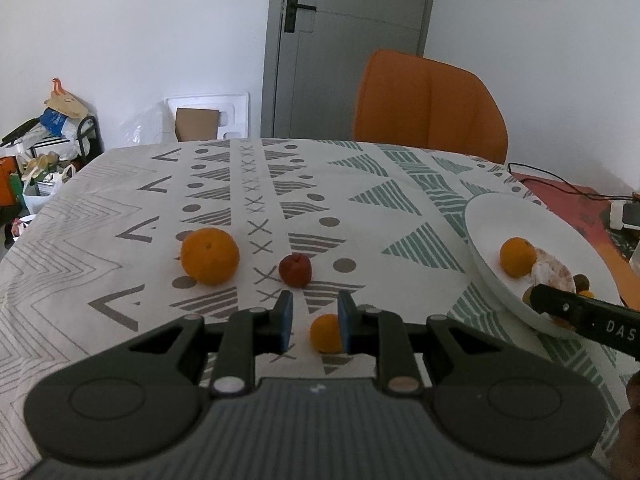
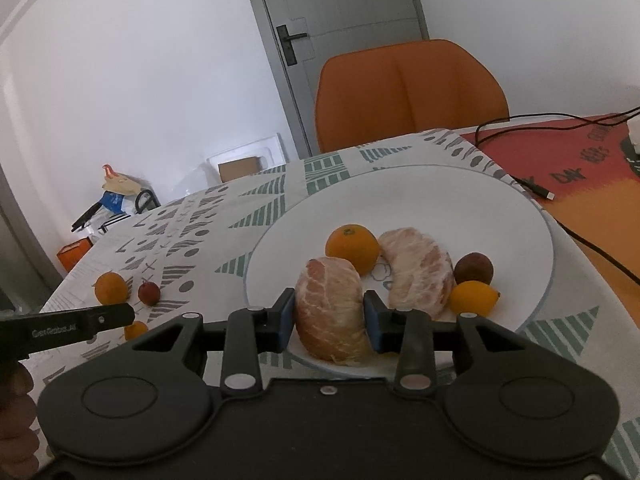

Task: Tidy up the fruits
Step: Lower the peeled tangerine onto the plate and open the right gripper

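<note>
Two grippers at work, one at the loose fruits and one at the plate.

Left wrist view: my left gripper (image 1: 314, 318) has its pads apart, the small orange fruit (image 1: 325, 333) touching the right pad; it is light, firm and rolls easily, so I take it across its middle. Right wrist view: my right gripper (image 2: 329, 316) clamps the peeled citrus piece (image 2: 331, 312) over the white plate (image 2: 532, 216); it is soft and bruises easily.

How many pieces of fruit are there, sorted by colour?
Orange-coloured: 5: large orange, small orange, orange on the plate, yellow-orange fruit, tiny one.
Red or brown: 2.
Peeled pinkish segments: 2.
Total: 9.
</note>
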A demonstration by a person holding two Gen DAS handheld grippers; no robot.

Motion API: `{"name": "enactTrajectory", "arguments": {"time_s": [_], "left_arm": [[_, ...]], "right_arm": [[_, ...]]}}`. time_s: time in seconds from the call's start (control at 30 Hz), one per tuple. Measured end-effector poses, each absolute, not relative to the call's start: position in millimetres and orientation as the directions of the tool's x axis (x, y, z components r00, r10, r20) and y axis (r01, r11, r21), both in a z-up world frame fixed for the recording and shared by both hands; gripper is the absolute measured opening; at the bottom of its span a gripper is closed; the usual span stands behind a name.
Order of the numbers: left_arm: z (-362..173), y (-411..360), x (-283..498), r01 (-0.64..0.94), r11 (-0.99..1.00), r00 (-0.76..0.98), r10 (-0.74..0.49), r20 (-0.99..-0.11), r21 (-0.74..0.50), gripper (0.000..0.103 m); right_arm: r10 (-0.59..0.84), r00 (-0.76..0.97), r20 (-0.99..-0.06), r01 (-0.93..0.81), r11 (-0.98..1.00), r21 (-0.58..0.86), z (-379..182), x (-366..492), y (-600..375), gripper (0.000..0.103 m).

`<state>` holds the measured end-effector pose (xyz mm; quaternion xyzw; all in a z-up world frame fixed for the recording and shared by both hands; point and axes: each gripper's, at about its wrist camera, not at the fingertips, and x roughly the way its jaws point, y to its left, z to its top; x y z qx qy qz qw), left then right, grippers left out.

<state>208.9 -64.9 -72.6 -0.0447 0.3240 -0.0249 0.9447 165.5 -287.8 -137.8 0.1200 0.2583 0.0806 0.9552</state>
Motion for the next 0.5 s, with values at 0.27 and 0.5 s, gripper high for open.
{"name": "enactTrajectory", "arguments": {"time_s": [0.27, 0.5], "left_arm": [[-68.8, -61.8, 207.3, 0.02, 0.994, 0.797, -0.083, -0.598, -0.111, 0.022], [-65.5, -68.5, 208.5, 0.037, 0.992, 0.804, -0.103, -0.586, -0.124, 0.022]], "right_arm": [[0.198, 0.859, -0.472, -0.075, 0.961, 0.265, -135.1, 164.4, -288.8, 0.034], [0.17, 0.876, -0.45, -0.057, 0.966, 0.254, -127.6, 158.2, -298.7, 0.033]]}}
